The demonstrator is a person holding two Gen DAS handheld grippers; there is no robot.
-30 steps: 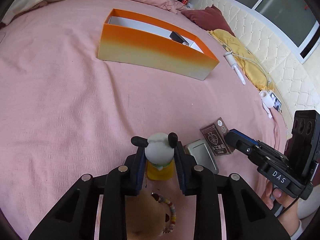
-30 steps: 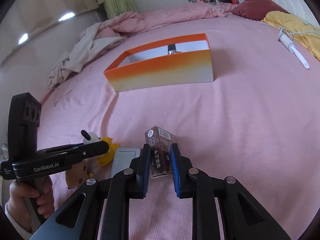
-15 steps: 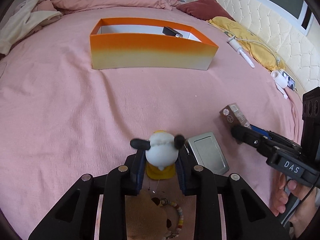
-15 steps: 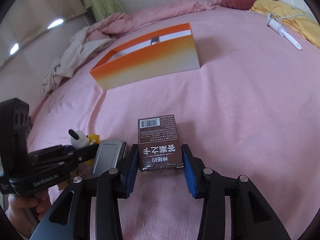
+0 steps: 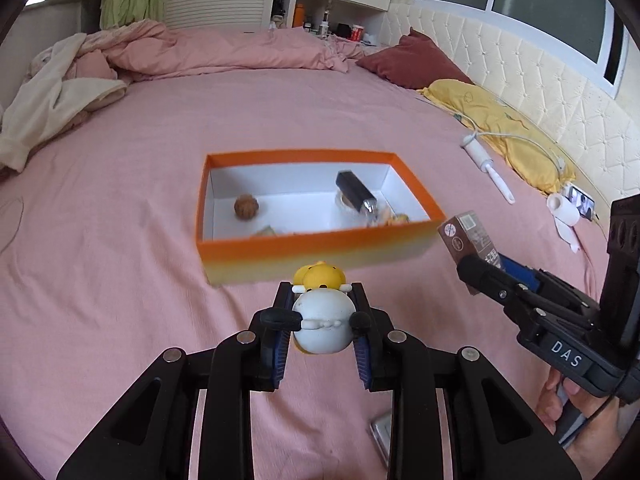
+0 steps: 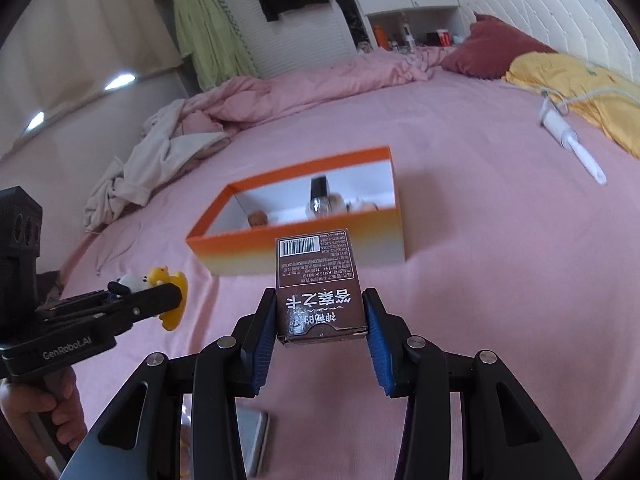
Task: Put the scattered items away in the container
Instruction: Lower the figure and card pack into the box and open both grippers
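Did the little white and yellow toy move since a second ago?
Yes. The left tongs lifted the toy off the pink bed and carried it toward the orange box, which is now just ahead.

Soft daylight comes through the window (image 5: 516,4) beyond and right of the fingers, leaving only faint shadows on the bed (image 5: 120,208). Two bright glints (image 6: 120,80) show on the wall far left. The orange box (image 5: 316,248) ahead is slightly motion-blurred. Fisheye bending and dark vignette frame both views.

A bedroom: pink bed (image 5: 160,208), pillows (image 5: 416,60), padded headboard (image 5: 532,76)
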